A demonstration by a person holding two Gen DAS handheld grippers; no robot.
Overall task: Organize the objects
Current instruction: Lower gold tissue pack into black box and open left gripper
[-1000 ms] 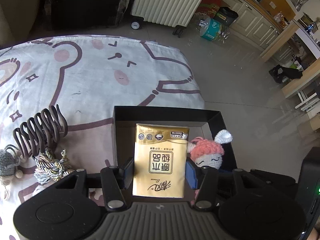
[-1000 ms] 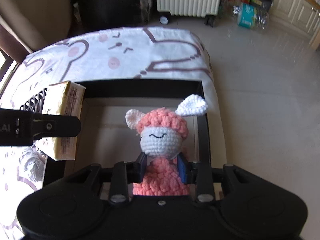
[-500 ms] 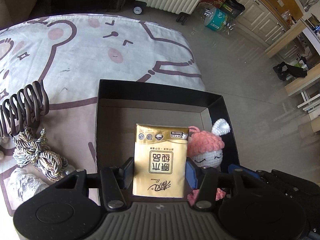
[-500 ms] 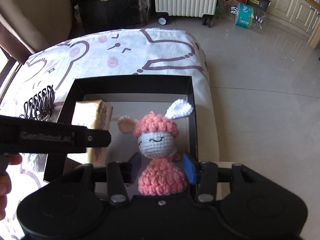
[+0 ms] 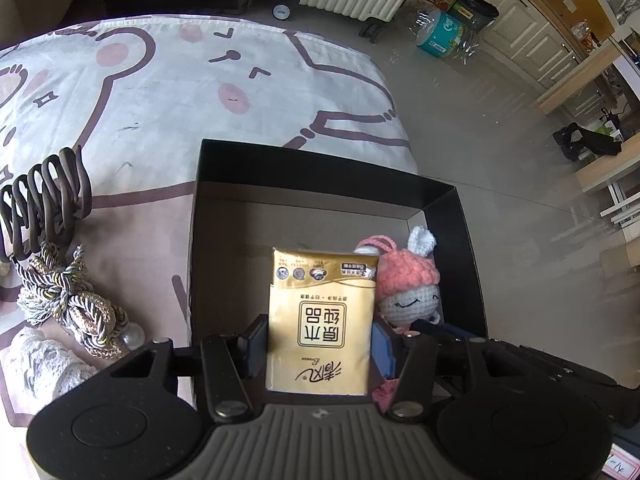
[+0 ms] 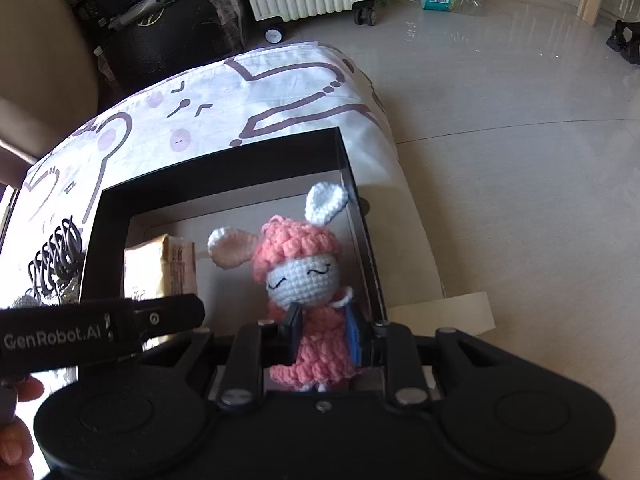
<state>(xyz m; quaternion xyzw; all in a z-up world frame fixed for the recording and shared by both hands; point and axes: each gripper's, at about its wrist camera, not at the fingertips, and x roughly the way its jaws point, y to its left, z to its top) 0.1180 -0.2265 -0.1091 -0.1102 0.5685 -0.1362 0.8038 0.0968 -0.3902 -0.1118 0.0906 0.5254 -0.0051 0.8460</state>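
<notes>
My left gripper [image 5: 318,340] is shut on a gold tissue pack [image 5: 322,316] and holds it inside the black open box [image 5: 320,160]. My right gripper [image 6: 322,334] is shut on a pink crocheted bunny doll [image 6: 298,264], held upright over the box's right side [image 6: 224,168]. The doll also shows in the left wrist view [image 5: 408,284], just right of the pack. The pack shows in the right wrist view [image 6: 160,268] behind the left gripper's arm.
The box sits on a bear-print cloth [image 5: 160,80] near its right edge. Left of the box lie a dark coiled hair clip [image 5: 44,200], a braided gold rope [image 5: 68,300] and a white lace piece [image 5: 44,364]. Tiled floor [image 6: 520,160] lies beyond.
Both grippers have moved forward and down into the box with their objects. The right gripper has turned slightly, tilting the view.
</notes>
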